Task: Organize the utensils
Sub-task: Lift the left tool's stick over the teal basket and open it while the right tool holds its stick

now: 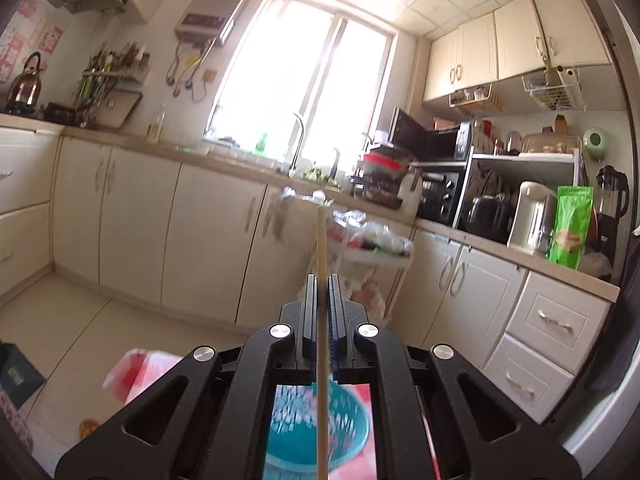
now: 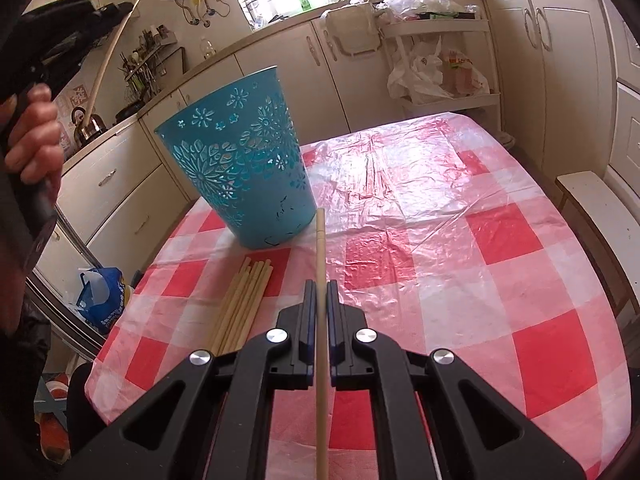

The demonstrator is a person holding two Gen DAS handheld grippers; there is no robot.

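Teal plastic basket [image 2: 244, 160], cut-out flower pattern on its wall, stands upright on the desk [image 2: 500, 280]. Desk is covered with a red-and-white checked cloth under a clear, wrinkled plastic sheet.

Landmark: the basket.

Right gripper [image 2: 319, 292]: its fingers are closed narrow on a single pale wooden chopstick [image 2: 320, 248]. The stick runs lengthwise through the gap and its far tip ends just beside the basket's base, at the near right corner. Whether tip and basket touch, cannot tell.

Loose bundle of chopsticks [image 2: 244, 300]: lies flat on the cloth just in front of the basket, toward the camera, left of the held stick. Far ends stop short of the basket's foot; near ends pass under the gripper body.

Left gripper [image 1: 321, 288]: fingers also pinched narrow on a second chopstick [image 1: 321, 248], which points up and forward toward the kitchen cupboards. In the left wrist view the basket's open mouth [image 1: 316, 428] shows blurred below the gripper, with the stick's lower part crossing it. In the right wrist view this gripper [image 2: 116, 10] is raised above and to the left of the basket, held by the left hand [image 2: 34, 136], its stick slanting high over the basket's rim.

Behind the basket: cream cupboards, a white trolley [image 2: 440, 32] with plastic bags.
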